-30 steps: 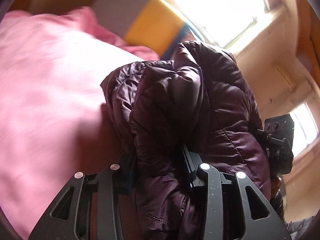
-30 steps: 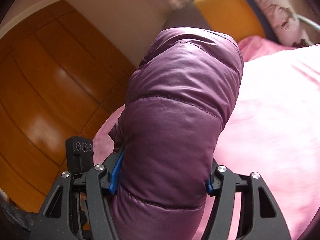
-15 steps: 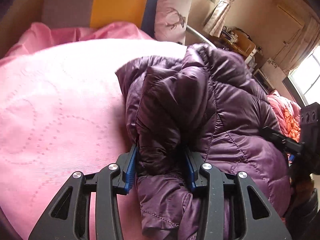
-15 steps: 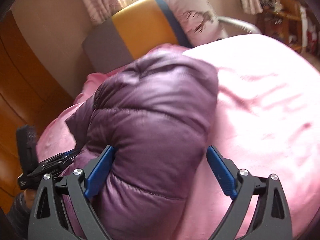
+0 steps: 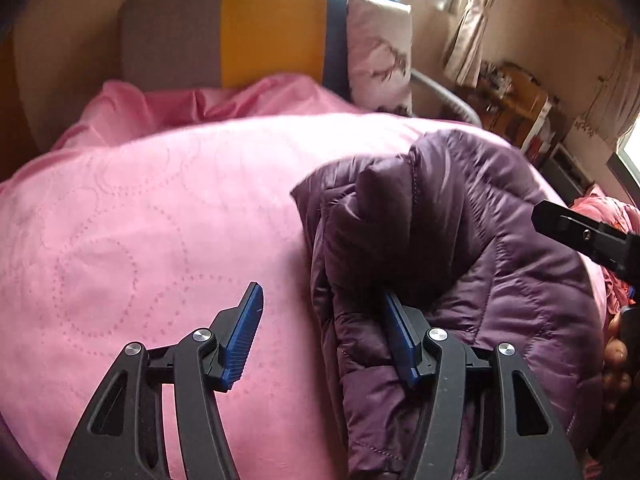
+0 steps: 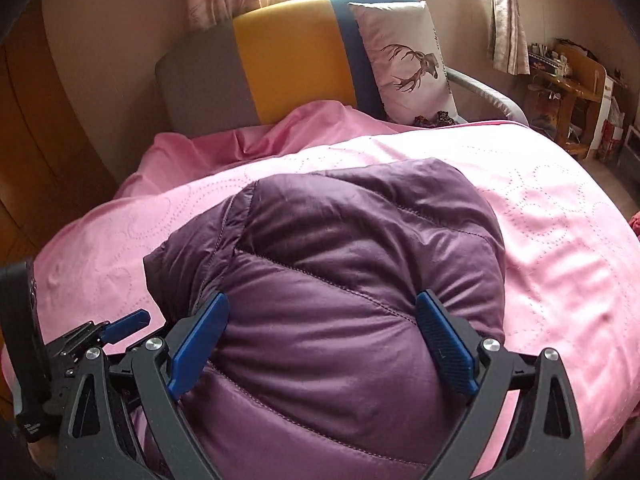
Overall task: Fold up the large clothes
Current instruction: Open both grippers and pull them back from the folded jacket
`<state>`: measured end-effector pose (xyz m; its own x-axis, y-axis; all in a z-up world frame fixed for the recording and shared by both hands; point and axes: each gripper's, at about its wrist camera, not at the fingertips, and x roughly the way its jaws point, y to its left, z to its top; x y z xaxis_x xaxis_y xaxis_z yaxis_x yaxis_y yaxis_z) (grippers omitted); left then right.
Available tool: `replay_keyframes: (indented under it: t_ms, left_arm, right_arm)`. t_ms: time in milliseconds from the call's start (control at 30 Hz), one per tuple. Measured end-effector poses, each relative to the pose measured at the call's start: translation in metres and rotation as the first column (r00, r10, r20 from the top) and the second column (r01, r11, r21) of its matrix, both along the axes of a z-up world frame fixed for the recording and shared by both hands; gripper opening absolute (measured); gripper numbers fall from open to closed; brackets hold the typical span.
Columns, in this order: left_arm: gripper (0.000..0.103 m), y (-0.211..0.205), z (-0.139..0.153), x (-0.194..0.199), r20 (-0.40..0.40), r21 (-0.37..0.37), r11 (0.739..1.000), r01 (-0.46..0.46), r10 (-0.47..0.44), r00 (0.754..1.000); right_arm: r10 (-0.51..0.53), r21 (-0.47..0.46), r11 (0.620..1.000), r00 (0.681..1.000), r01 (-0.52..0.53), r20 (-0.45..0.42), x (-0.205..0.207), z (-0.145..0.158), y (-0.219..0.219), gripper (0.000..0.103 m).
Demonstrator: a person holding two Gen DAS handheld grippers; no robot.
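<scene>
**Desk:** As the left wrist view is showing it, what is happening?

**Photographer:** The left gripper (image 5: 320,332) is letting go, its jaws having just been opening; one pad is lying against the purple down jacket (image 5: 460,248), the other standing clear. The jacket is resting bundled on the pink quilt (image 5: 140,220), well short of the yellow-and-grey headboard (image 5: 248,28). Backing straight out should be keeping the fold intact.

**Desk:** And the right wrist view?

**Photographer:** The right gripper (image 6: 324,340) is straddling the jacket (image 6: 340,280), jaws spread wide after opening, apparently not squeezing. A deer-print pillow (image 6: 408,60) is leaning beside the headboard (image 6: 288,60), curtains (image 6: 506,16) hanging above it.
</scene>
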<state>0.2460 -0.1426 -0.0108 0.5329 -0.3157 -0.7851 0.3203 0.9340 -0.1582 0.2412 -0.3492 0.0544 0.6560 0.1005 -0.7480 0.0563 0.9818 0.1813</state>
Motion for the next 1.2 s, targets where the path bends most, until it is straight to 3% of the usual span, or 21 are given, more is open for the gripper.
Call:
replay_keyframes:
  t_ms: [267, 433, 600, 767, 1200]
  left_arm:
    - [0.058, 0.012, -0.037, -0.013, -0.031, -0.01, 1.0, -0.017, 0.016, 0.999]
    - [0.058, 0.013, -0.04, -0.009, -0.036, 0.0, 0.999, -0.039, 0.039, 0.999]
    - [0.069, 0.02, -0.007, -0.027, 0.031, 0.02, 0.995, -0.097, 0.096, 0.995]
    - [0.075, 0.03, 0.025, -0.058, 0.102, -0.034, 0.993, -0.116, 0.118, 0.988]
    - [0.08, 0.027, 0.048, -0.112, 0.174, -0.081, 0.994, -0.078, 0.092, 0.98]
  right_arm:
    - [0.071, -0.099, 0.993, 0.997, -0.07, 0.009, 0.011, -0.054, 0.012, 0.1]
    - [0.065, -0.107, 0.992, 0.998, -0.064, -0.001, 0.014, -0.055, 0.008, 0.1]
    - [0.019, -0.064, 0.998, 0.999, -0.016, 0.047, -0.01, -0.031, 0.002, 0.101]
    - [-0.01, -0.024, 1.0, 0.997, 0.012, 0.081, -0.049, -0.019, -0.003, 0.101]
    - [0.004, -0.015, 1.0, 0.997, -0.003, 0.071, -0.123, -0.028, 0.006, 0.101]
